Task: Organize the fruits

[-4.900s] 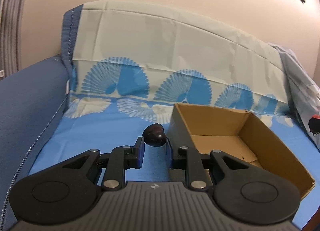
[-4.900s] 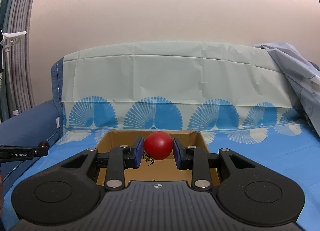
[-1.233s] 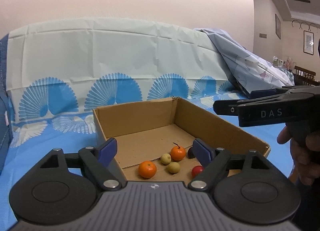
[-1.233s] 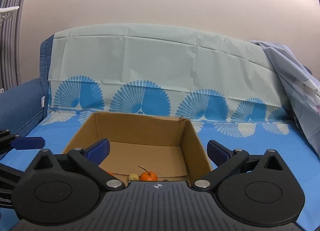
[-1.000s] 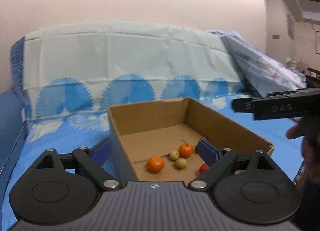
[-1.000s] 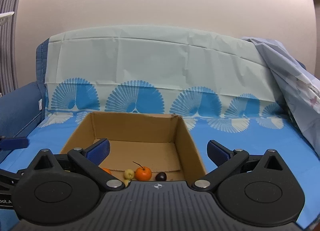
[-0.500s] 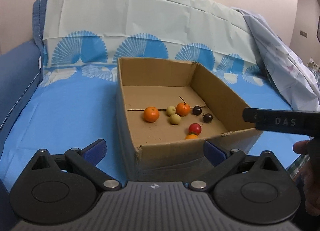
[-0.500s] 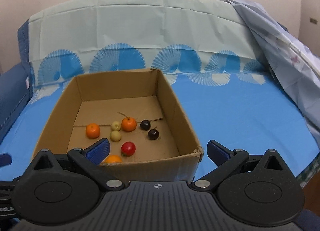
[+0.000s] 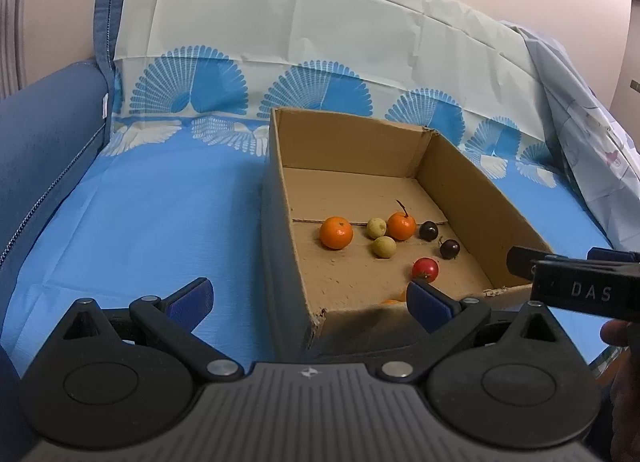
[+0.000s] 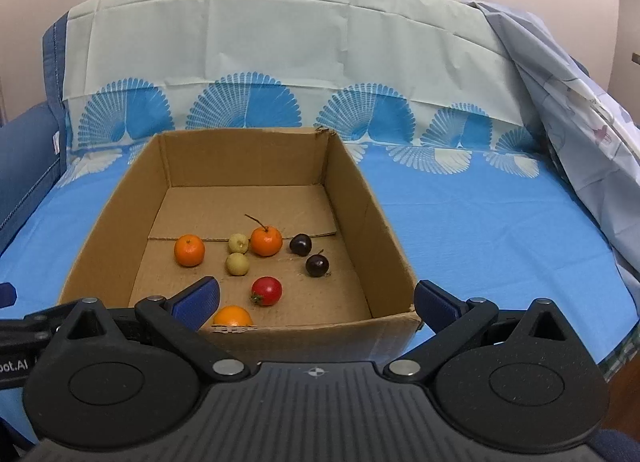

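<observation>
Both grippers hung back on the near side of the cardboard box, w/ nothing in either: the left gripper had its fingers spread wide, the right gripper likewise, each straddling the box's near wall in its own view. The box sat on the blue sheet of what looked like a sofa or bed, open top up, long axis running near-to-far, toward the backrest cover. All the fruit I could see was inside, on the near half of the floor: an orange at left, a stemmed orange w/ its stalk angled up and left, two small yellow-green fruits touching or nearly so between them, two dark plums to the right, a red fruit nearer, and another orange one tight against the near wall, half hidden by it. No fruit showed on the sheet outside. So, as I judged it, the gathering step was about done & this was the pull-back. Next move, if any: check for strays out of view, or group the fruits by kind inside the box, which would need a narrow, top-down pinch on small round things that roll.
</observation>
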`<state>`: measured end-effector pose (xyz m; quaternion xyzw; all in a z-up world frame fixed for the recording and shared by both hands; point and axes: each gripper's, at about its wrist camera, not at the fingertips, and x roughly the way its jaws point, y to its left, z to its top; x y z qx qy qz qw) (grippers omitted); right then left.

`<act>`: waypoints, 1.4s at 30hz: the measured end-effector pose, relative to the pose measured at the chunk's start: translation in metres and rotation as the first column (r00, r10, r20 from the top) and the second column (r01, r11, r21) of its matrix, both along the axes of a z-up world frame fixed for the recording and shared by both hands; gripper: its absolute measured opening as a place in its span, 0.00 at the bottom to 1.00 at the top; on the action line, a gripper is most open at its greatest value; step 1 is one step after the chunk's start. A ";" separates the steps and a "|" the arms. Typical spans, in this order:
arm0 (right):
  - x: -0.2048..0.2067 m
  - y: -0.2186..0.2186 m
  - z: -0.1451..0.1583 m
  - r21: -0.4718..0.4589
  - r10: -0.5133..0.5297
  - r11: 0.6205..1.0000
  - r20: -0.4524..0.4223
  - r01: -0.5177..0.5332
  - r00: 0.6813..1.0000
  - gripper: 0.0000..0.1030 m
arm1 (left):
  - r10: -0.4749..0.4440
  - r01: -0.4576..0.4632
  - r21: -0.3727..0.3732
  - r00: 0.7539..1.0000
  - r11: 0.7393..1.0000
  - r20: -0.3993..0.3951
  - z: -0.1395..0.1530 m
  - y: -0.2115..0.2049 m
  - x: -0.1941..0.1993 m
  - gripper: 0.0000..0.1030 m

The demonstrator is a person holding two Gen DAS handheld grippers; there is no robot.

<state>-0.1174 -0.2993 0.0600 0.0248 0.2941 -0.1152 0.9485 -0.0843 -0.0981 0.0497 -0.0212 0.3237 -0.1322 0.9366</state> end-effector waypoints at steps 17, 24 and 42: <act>0.000 0.004 -0.002 -0.020 0.019 1.000 -0.004 -0.019 1.000 0.99 | -0.037 0.037 0.008 0.999 0.999 0.005 -0.002 -0.011 -0.002 1.00; 0.001 0.006 -0.003 -0.025 0.028 0.999 -0.004 -0.028 1.000 0.99 | -0.040 0.040 0.010 0.999 0.999 0.007 -0.003 -0.012 -0.002 1.00; 0.001 0.006 -0.003 -0.030 0.029 0.999 -0.005 -0.029 1.000 0.99 | -0.042 0.042 0.009 0.999 0.999 0.008 -0.003 -0.014 -0.002 1.00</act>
